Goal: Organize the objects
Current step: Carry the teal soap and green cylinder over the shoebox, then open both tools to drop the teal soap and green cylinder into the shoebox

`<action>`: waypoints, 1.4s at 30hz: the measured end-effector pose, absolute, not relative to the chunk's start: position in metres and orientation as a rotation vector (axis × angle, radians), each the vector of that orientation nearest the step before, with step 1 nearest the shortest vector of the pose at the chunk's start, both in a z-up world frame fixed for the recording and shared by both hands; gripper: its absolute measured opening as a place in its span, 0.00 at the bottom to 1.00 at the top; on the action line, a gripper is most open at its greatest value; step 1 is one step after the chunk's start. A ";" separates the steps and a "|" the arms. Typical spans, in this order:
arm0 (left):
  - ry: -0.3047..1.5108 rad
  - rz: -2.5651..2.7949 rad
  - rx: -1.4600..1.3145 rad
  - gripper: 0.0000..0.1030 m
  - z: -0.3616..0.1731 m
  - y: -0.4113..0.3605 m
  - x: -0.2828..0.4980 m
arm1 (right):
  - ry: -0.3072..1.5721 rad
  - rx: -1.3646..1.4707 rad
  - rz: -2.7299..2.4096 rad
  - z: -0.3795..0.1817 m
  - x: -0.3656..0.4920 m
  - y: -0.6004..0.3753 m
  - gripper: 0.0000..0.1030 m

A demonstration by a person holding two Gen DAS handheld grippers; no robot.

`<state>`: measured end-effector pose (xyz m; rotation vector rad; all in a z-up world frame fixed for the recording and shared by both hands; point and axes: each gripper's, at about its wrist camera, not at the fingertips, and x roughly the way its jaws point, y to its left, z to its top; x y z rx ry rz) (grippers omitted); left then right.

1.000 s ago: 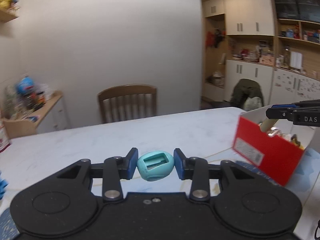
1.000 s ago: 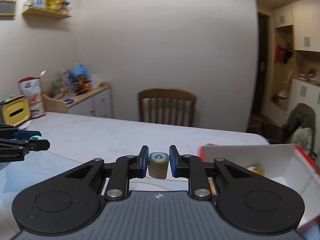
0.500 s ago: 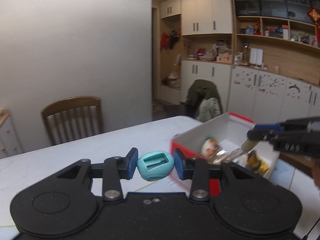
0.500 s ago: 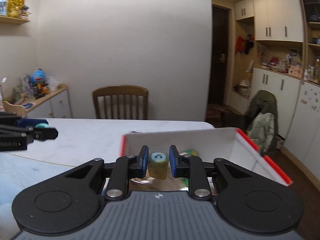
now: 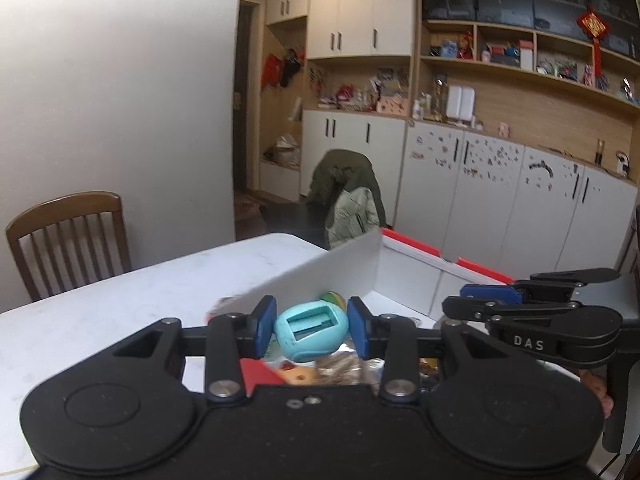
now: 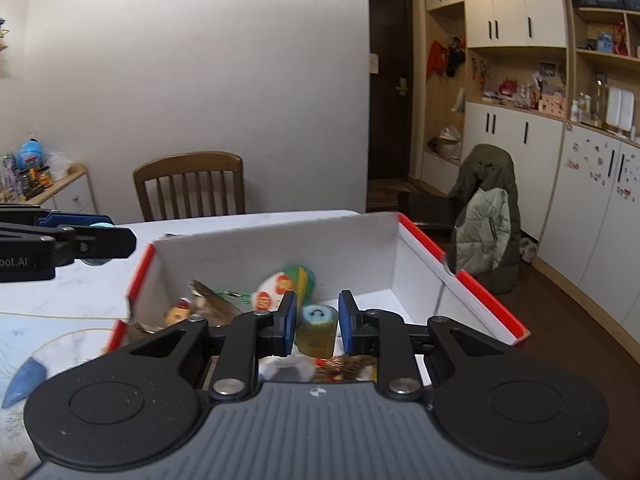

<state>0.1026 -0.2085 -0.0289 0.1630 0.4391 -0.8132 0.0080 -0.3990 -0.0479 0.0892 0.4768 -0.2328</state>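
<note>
White marble table (image 5: 120, 308) fills the foreground, with a wooden chair (image 6: 190, 184) against the wall and cupboards (image 5: 500, 208) behind. At the table's edge sits the red-and-white box (image 6: 460, 276), already holding snack packets (image 6: 280, 286) and other small things we cannot make out.

We hold one item in each claw. Our left gripper (image 5: 311, 330) is pinching a teal egg-shaped toy (image 5: 310, 332) between its blue pads (image 5: 262, 326), just over the near wall of the box. Our right gripper (image 6: 318, 326) is pressed onto a small yellowish block with a blue smiley top (image 6: 316, 330), and it hangs above the inside of the box, over the clutter on its floor. In the left view the right gripper appears from the side, close beside our own.

We judge this to be the drop-off step: both pieces are carried and neither is released yet. Next, we think, the right claw should spread to let the block fall among the packets. The left needs to come a little further past the wall before opening, so the toy lands inside rather than on the rim or table. With both grippers near each other, we should take care they do not bump.
</note>
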 end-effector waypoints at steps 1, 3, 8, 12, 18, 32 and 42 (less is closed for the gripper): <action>0.444 -0.819 0.169 0.37 -0.031 -0.215 0.103 | 0.480 0.094 -0.236 -0.050 0.008 -0.401 0.20; 0.462 -0.832 0.171 0.37 -0.036 -0.225 0.104 | 0.487 0.102 -0.246 -0.053 0.010 -0.406 0.20; 0.491 -0.849 0.200 0.37 -0.043 -0.242 0.105 | 0.508 0.121 -0.264 -0.060 0.016 -0.419 0.20; 0.511 -0.851 0.217 0.37 -0.048 -0.251 0.105 | 0.535 0.139 -0.267 -0.067 0.020 -0.424 0.20; 0.551 -0.827 0.247 0.37 -0.056 -0.260 0.110 | 0.566 0.152 -0.263 -0.074 0.028 -0.425 0.21; 0.565 -0.746 0.215 1.00 -0.052 -0.255 0.108 | 0.511 0.187 -0.290 -0.071 0.027 -0.429 0.80; 0.401 -0.593 0.300 1.00 -0.039 -0.239 0.078 | 0.465 0.169 -0.292 -0.059 0.020 -0.424 0.81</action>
